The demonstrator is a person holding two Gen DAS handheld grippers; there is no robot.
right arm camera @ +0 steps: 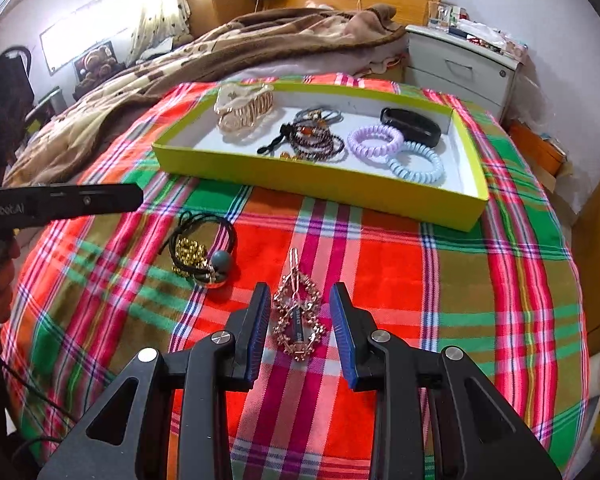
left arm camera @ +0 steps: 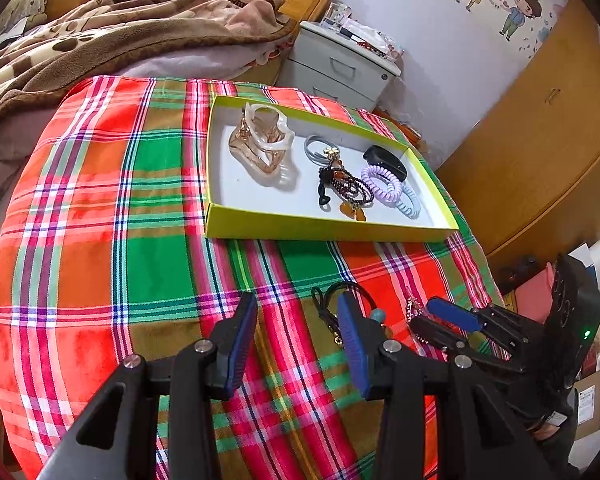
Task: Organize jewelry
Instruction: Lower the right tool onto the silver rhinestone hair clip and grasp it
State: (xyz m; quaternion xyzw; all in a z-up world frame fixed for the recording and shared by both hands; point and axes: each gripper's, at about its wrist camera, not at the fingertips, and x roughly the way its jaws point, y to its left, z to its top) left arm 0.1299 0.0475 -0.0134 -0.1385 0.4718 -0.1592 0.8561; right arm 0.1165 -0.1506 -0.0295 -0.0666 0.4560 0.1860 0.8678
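- Most of the jewelry already lay inside the yellow-green tray [right arm camera: 320, 184]: a pale claw clip [right arm camera: 244, 110], a dark beaded bracelet [right arm camera: 320, 144] tangled with grey hair ties, a lilac coil tie [right arm camera: 374, 140], a light-blue coil tie [right arm camera: 416, 162] and a black band [right arm camera: 412, 124].
- Two pieces were left outside it on the plaid cloth [right arm camera: 480, 300]: a rose-gold ornament clip [right arm camera: 298, 320] and a black hair tie with gold beads and a grey ball [right arm camera: 202, 252].
- By my judgement the sorting was well past halfway, with those two pieces to go.
- The right tongs [right arm camera: 300, 332] stood spread, one pad on either side of the ornament clip, with gaps showing, so nothing was pinched yet.
- The left tongs [left arm camera: 300, 336] were also spread and empty, hovering over the cloth with the beaded hair tie [left arm camera: 340, 308] just beyond the right-hand pad.
- In the left view the right tongs [left arm camera: 448, 320] sat close by on the right, so the two tools were crowded over the same patch and could bump.
- The tray's near wall stood between both loose pieces and the tray floor; each piece would need lifting over it.
- Free floor remained at the tray's near left corner.
- Around: a brown blanket [right arm camera: 260, 40] on the bed behind, and a white nightstand [right arm camera: 460, 68] with clutter on top, both clear of the work.
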